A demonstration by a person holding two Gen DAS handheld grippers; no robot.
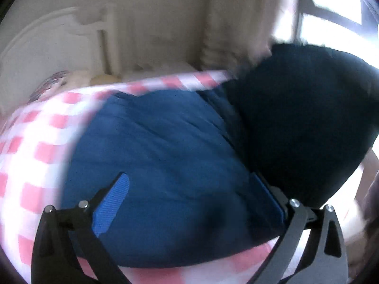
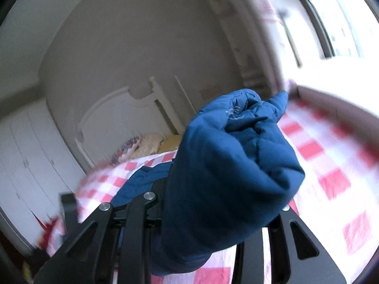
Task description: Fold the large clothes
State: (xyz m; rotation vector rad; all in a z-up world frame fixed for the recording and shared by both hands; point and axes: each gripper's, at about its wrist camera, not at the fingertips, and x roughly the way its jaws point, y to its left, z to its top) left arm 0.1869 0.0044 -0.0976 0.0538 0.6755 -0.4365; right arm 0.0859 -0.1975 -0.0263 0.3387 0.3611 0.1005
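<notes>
So right between the right gripper's [image 2: 213, 213] jaws there's a fat wad of the blue jacket [image 2: 227, 165], clamped and held up off the bed. The left gripper [image 1: 189, 203] has its jaws spread apart, with the rest of the jacket [image 1: 165, 153] lying just under and ahead of them, nothing pinched. A dark part bunches up on its right. Past that is the pink checked bedspread [image 1: 35, 142], then the white headboard [image 2: 113, 113]. Looks like early days: still crumpled, no neat fold showing yet.
</notes>
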